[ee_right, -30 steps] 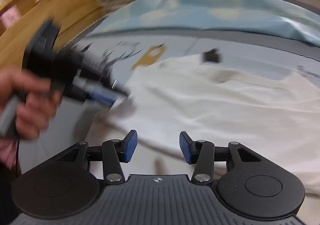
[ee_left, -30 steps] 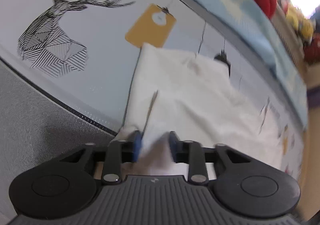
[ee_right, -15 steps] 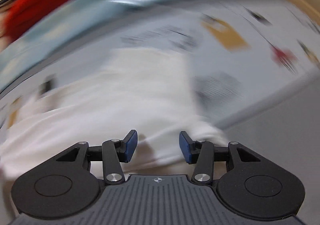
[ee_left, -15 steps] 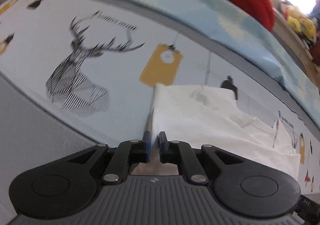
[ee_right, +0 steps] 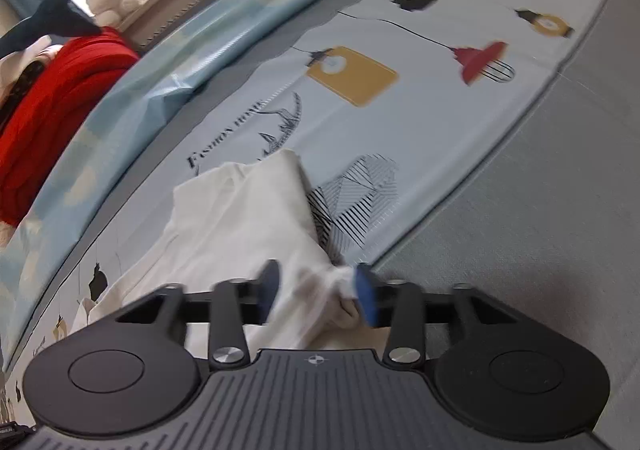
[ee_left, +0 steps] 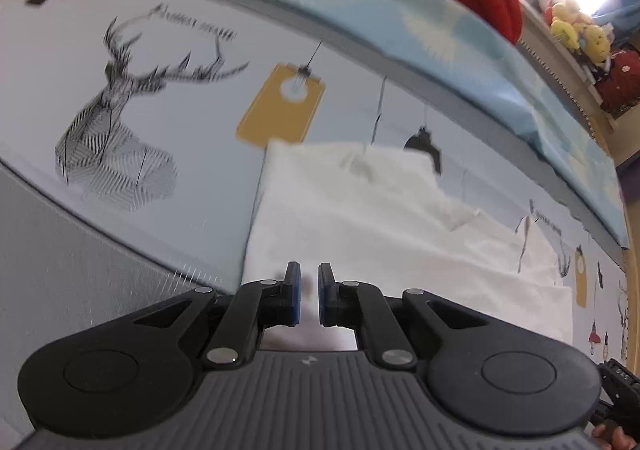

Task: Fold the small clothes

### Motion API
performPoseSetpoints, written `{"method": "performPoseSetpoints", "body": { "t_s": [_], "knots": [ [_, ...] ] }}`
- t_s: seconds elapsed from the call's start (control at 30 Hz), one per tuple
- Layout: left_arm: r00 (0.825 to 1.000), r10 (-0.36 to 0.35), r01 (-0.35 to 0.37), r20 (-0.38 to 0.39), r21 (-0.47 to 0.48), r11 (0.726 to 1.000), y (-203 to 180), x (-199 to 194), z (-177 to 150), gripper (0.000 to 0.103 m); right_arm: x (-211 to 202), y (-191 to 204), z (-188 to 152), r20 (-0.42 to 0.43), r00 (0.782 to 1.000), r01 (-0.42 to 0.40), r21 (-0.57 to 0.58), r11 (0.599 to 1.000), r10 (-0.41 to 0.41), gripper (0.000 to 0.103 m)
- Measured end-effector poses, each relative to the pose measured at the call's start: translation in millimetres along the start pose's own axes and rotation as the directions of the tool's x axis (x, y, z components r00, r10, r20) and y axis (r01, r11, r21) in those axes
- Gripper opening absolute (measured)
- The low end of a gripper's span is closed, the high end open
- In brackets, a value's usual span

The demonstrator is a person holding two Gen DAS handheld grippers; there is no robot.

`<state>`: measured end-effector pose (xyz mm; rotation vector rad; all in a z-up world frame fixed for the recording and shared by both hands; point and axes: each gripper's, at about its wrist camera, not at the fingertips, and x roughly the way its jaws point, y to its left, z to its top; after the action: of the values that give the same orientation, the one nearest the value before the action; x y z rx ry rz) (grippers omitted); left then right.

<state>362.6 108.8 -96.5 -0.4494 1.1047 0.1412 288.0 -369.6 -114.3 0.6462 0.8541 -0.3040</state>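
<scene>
While the white garment (ee_left: 360, 217) lies spread on the printed sheet (ee_left: 192, 121) of the bed, between the deer print (ee_left: 116, 153) and the pale-blue quilt (ee_left: 400, 17) along the far side, we judge the work to be at the gripping stage that precedes a fold. We find the near edge of the cloth running under the left gripper (ee_left: 309, 296), whose jaws stand almost together with white fabric showing in the narrow gap; we take this as a pinch on the hem, though the pads' contact is partly hidden by the tool's own body. We find the right gripper (ee_right: 318, 292) at another corner of the same garment (ee_right: 240, 217), its jaws apart and opening, with a bunched tuft of cloth lying between the pads; the picture is blurred there and we see no clamp. Beyond the garment, the grey mattress border (ee_right: 520, 209), a red knitted item (ee_right: 52, 101) and soft toys (ee_left: 576, 29) on the ledge stand well clear. In our judgement the next move calls for the right jaws to close firmly on that corner, after which both hands should lift level and carry the edge across the body of the garment, keeping the cloth taut enough that the fold lands square.
</scene>
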Motion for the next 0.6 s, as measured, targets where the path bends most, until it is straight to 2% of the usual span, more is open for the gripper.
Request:
{"method": "performPoseSetpoints", "body": {
  "t_s": [0.03,0.1,0.17,0.2,0.23,0.27,0.33,0.47,0.53,0.6],
  "knots": [
    [1.000,0.007,-0.007,-0.009,0.005,1.000,1,2,-1,0.007,4,-1,1,-0.019,1.000,0.014,0.000,1.000,-0.014,0.048],
    [1.000,0.017,-0.017,-0.016,0.013,1.000,3,2,-1,0.007,14,-8,4,-0.083,0.991,0.103,-0.001,0.995,-0.103,0.048],
    [1.000,0.007,-0.007,-0.013,0.005,1.000,6,-1,-2,0.007,17,-15,4,-0.103,0.984,0.149,0.023,0.989,-0.146,0.046],
    [1.000,0.003,-0.003,-0.011,0.004,1.000,6,-2,-1,0.007,15,-16,3,-0.102,0.985,0.143,0.039,0.989,-0.138,0.036],
    [1.000,0.002,-0.002,-0.010,0.005,1.000,6,-3,-2,0.007,12,-15,2,-0.097,0.988,0.125,0.041,0.991,-0.121,0.016],
    [1.000,0.001,-0.001,-0.010,0.008,1.000,5,-3,-2,0.007,9,-11,3,-0.081,0.992,0.099,0.032,0.995,-0.096,0.012],
    [1.000,-0.005,0.006,-0.014,0.009,1.000,4,-4,-3,0.007,-1,-6,2,-0.043,0.995,0.088,0.025,0.996,-0.087,0.009],
    [1.000,-0.019,0.019,-0.019,0.024,1.000,0,-4,-4,0.007,-20,-14,3,0.011,0.998,0.058,0.140,0.988,-0.061,0.008],
    [0.999,-0.021,0.021,-0.028,0.023,1.000,0,-2,-4,0.007,-17,-21,2,-0.003,0.993,0.119,0.171,0.978,-0.120,0.000],
    [0.999,-0.024,0.025,-0.034,0.027,0.999,0,-1,-4,0.007,-14,-36,1,-0.035,0.972,0.233,0.229,0.945,-0.231,0.000]
  ]
}}
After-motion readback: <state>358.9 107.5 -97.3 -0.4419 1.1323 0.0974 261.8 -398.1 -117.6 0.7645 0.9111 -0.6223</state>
